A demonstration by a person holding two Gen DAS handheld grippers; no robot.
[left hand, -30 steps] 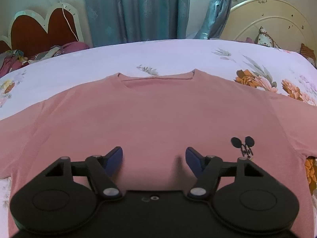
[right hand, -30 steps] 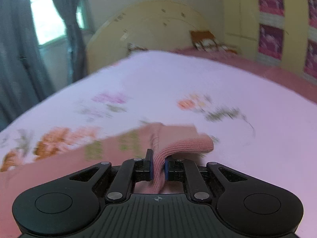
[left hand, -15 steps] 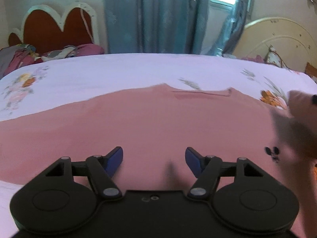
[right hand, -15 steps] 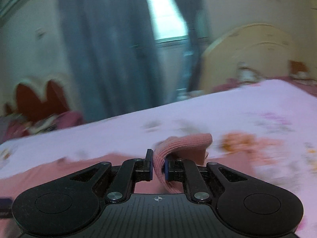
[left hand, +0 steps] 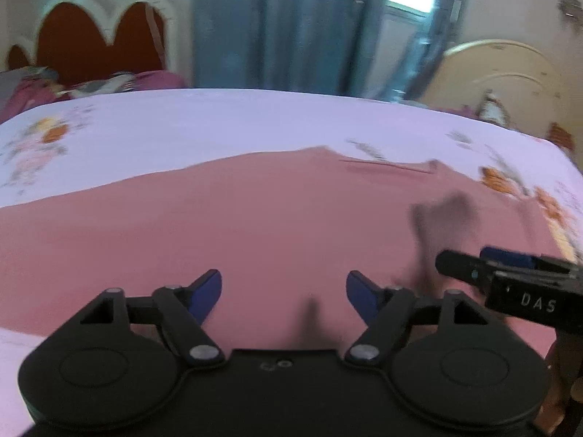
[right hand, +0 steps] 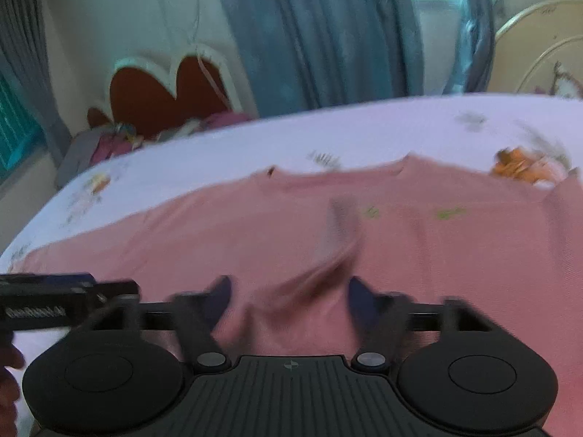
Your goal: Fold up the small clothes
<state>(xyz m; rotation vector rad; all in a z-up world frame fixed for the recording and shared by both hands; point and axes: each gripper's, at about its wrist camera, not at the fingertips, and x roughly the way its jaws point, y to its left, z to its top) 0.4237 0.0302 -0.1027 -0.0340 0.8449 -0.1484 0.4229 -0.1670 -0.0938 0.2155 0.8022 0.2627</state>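
Sleeve dropping onto shirt [right hand: 419,255]
Right gripper [right hand: 288,296] opening over sleeve [right hand: 328,255], left gripper [left hand: 283,289] spread, empty; could land bunched mid-frame.

A pink T-shirt [left hand: 255,225] lies spread flat on the floral bed sheet [left hand: 218,120], neckline away, one sleeve [right hand: 328,255] folded over onto its body.

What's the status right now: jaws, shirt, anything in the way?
Left gripper opening, nothing between jaws. Right gripper opening, folded sleeve loose between jaws. Pink shirt flat on bed. Nothing in the way.
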